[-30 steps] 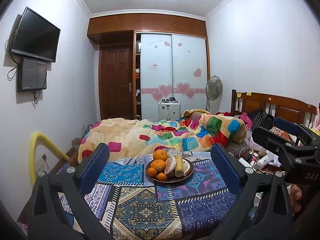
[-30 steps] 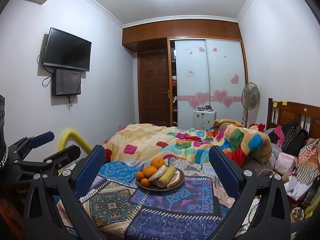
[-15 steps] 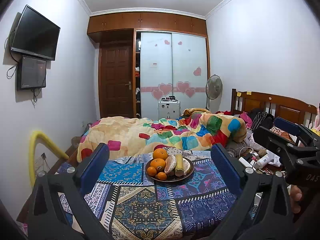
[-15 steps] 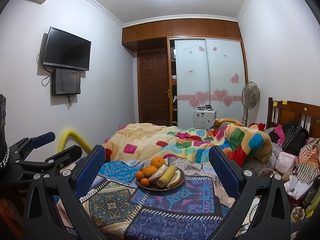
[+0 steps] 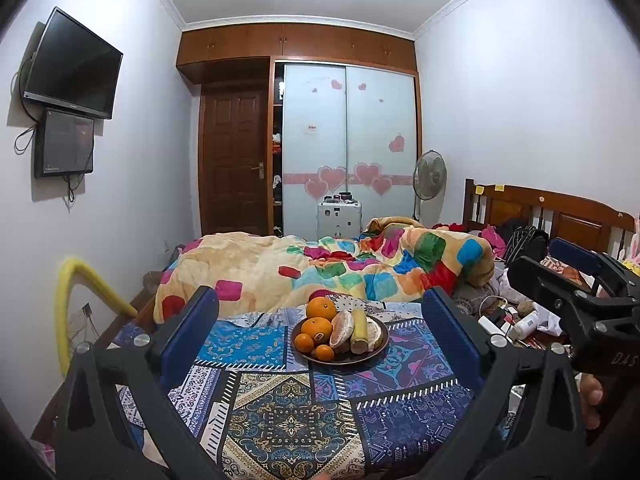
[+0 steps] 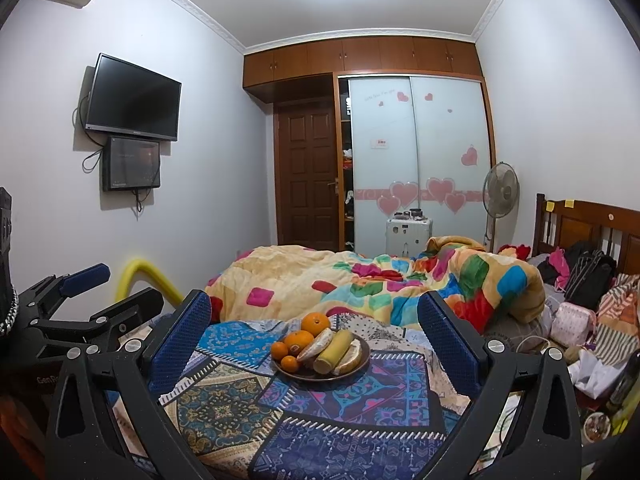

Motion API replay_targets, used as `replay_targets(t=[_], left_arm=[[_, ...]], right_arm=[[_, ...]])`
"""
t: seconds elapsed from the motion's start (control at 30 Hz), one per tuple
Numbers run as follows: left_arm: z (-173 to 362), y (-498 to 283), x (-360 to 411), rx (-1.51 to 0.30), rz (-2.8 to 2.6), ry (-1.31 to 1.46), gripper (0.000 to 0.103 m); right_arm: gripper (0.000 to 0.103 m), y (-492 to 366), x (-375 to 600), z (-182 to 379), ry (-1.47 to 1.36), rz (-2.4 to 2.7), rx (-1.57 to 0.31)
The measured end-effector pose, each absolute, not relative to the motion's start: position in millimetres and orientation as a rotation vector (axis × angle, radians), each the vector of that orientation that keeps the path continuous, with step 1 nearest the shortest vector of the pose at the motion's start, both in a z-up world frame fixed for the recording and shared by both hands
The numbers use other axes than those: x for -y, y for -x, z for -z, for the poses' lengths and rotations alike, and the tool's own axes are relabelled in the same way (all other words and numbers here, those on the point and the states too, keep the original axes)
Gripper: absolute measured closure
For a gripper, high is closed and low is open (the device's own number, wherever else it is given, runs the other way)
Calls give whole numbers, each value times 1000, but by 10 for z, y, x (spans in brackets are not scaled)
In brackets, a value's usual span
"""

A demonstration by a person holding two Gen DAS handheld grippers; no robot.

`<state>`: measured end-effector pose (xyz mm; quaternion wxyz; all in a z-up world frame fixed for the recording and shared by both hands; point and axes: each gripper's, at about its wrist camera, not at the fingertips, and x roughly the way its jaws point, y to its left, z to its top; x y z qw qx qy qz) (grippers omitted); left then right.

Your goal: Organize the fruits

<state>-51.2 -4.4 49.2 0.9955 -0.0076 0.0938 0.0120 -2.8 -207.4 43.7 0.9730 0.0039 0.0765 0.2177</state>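
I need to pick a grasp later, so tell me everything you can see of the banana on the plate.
The banana is short, yellow-green, unpeeled, with a pale cut or stub end facing the cameras. It lies lengthwise on the dark round plate, wedged between two pale peeled citrus segments, touching both. Oranges sit to its left. Neither open gripper touches it.

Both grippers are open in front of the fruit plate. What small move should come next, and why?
Probably ease the right gripper forward and down toward the top orange on the plate. Both it and the left gripper are open and hold nothing, short of the plate, and that orange sits highest on the pile, free to grasp.
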Motion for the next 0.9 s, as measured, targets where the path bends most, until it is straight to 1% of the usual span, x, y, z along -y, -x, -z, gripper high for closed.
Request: replay_targets(t=[0.9], left_arm=[[-497,562,53,-188,-6,11,0]], right_arm=[[0,45,2085,-417,-8,-433,-153]])
